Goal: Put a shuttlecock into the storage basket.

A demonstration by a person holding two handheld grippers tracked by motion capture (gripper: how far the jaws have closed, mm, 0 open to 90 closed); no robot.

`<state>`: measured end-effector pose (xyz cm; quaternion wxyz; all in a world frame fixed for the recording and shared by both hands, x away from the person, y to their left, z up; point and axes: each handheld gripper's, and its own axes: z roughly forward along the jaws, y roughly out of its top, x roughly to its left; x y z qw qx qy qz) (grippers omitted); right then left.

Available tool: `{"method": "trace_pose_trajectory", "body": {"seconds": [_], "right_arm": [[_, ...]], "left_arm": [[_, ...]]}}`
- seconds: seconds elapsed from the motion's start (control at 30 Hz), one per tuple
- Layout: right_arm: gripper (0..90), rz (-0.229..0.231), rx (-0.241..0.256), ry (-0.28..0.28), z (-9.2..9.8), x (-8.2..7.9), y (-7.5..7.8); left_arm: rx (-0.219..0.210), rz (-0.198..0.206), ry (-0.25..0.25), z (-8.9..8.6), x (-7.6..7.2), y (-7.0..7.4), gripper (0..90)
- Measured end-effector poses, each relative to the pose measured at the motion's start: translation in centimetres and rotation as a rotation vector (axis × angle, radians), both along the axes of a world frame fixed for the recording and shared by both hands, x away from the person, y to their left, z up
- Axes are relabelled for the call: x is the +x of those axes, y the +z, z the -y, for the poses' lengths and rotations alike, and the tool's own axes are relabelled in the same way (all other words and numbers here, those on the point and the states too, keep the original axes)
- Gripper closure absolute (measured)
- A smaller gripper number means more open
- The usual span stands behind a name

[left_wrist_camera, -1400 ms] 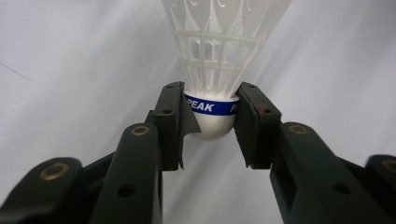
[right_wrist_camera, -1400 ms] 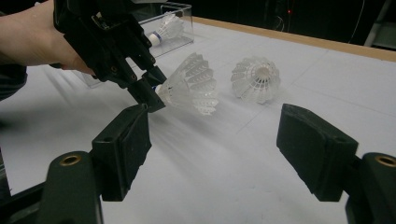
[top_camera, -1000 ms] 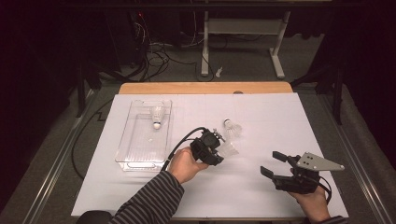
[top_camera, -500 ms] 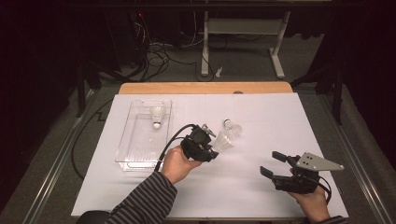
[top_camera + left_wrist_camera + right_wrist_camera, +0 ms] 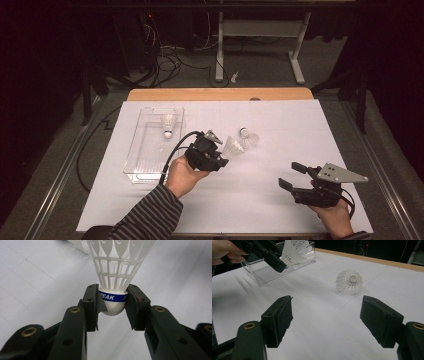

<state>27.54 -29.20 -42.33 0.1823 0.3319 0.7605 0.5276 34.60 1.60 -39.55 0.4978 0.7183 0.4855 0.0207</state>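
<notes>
the left gripper (image 5: 223,159) sits near the middle of the high view, lifted and angled toward the upper right, its jaws clamped tight. the right gripper (image 5: 292,176) rests low in the lower right, jaws spread wide, pointing left.

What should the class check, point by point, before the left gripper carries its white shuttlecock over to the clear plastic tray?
1. Grip: the left gripper is shut on the rounded cork of the white plastic shuttlecock with the blue band, one pad on each side: ok.
2. Lift: the held shuttlecock is off the white table cover: ok.
3. Target: the clear plastic tray has open floor; one white shuttlecock lies at its far end: ok.
4. Other arm: the right gripper is open, holds nothing and sits away from the tray: ok.
5. Remaining item: another white shuttlecock lies on the cover, apart from the tray: ok.
</notes>
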Motion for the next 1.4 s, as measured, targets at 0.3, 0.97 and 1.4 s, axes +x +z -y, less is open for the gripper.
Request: {"method": "trace_pose_trajectory", "body": {"seconds": [0.3,0.97,1.4], "right_arm": [[26.4,-0.002,0.002,0.001,0.0,0.0,0.0],[26.4,-0.001,-0.002,0.001,0.0,0.0,0.0],[26.4,-0.001,-0.001,0.002,0.0,0.0,0.0]], "left_arm": [[-0.036,0.016,0.022,-1.3,-0.3,0.9,64.9],[-0.083,0.051,0.085,-3.7,-0.5,2.0,64.9],[-0.104,0.079,0.117,-4.9,-0.7,2.5,64.9]]}}
